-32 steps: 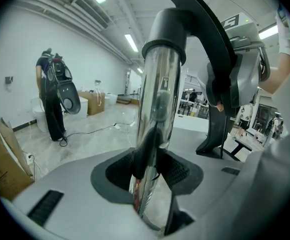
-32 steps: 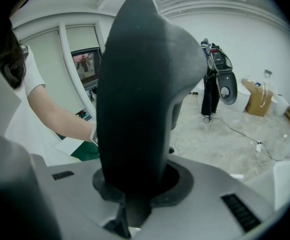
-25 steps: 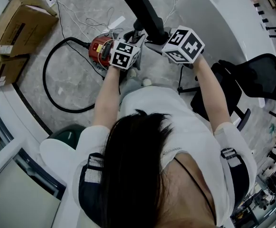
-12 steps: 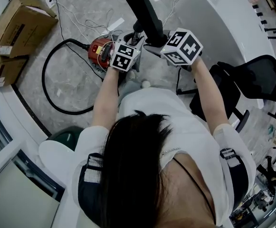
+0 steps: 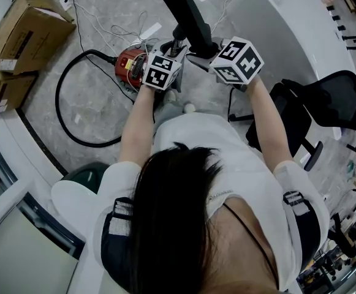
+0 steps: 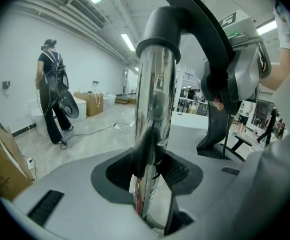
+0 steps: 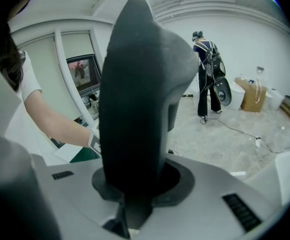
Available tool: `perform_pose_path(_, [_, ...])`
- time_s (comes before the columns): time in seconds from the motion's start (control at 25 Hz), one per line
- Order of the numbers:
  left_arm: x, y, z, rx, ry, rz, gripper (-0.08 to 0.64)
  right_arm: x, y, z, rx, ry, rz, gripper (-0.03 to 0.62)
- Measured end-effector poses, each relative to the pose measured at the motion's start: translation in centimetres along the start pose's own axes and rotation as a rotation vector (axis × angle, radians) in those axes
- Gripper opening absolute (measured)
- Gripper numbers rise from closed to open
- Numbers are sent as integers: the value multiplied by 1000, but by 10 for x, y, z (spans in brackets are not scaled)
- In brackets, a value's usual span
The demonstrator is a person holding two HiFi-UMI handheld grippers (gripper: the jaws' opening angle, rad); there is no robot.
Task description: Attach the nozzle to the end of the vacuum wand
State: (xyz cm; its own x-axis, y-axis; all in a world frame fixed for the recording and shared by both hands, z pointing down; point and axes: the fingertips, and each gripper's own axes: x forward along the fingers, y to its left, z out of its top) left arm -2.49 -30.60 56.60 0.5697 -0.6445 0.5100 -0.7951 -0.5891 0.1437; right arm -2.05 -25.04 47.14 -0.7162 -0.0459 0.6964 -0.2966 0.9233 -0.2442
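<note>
In the left gripper view a chrome vacuum wand (image 6: 153, 109) stands upright between the jaws of my left gripper (image 6: 152, 166), which is shut on it. A black collar (image 6: 165, 26) on the nozzle's curved neck caps the wand's top end. My right gripper (image 7: 135, 184) is shut on the black nozzle (image 7: 137, 99), which fills its view. In the head view the nozzle (image 5: 189, 17) juts up beyond both marker cubes. There the left gripper (image 5: 175, 46) and the right gripper (image 5: 197, 52) meet close together.
The red vacuum body (image 5: 127, 65) sits on the floor just left of my hands, and its black hose (image 5: 67, 121) loops toward me. Cardboard boxes (image 5: 18, 35) lie far left, a black chair (image 5: 325, 103) right. A person (image 6: 52, 94) stands across the room.
The right gripper has tilted very slightly with the nozzle. The left gripper and the wand have kept still, and both grips are unchanged.
</note>
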Motion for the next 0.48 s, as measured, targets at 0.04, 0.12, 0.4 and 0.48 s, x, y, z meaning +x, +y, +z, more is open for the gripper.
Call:
perform_pose_path(0.04, [0,0,0,1,0,0,146,0,0,1,5,-10,-3,89])
perform_pose_path(0.12, [-1,0,0,0,-1,1,146,0,-1,2,16,-26,4,134])
perform_pose_path(0.4, [-1,0,0,0,5,3,146,-3,0,5,38,-91,33,263])
perform_pose_path(0.48, [0,-1,0,16,7,0,146,-9,-3,12,51,-146,26,289])
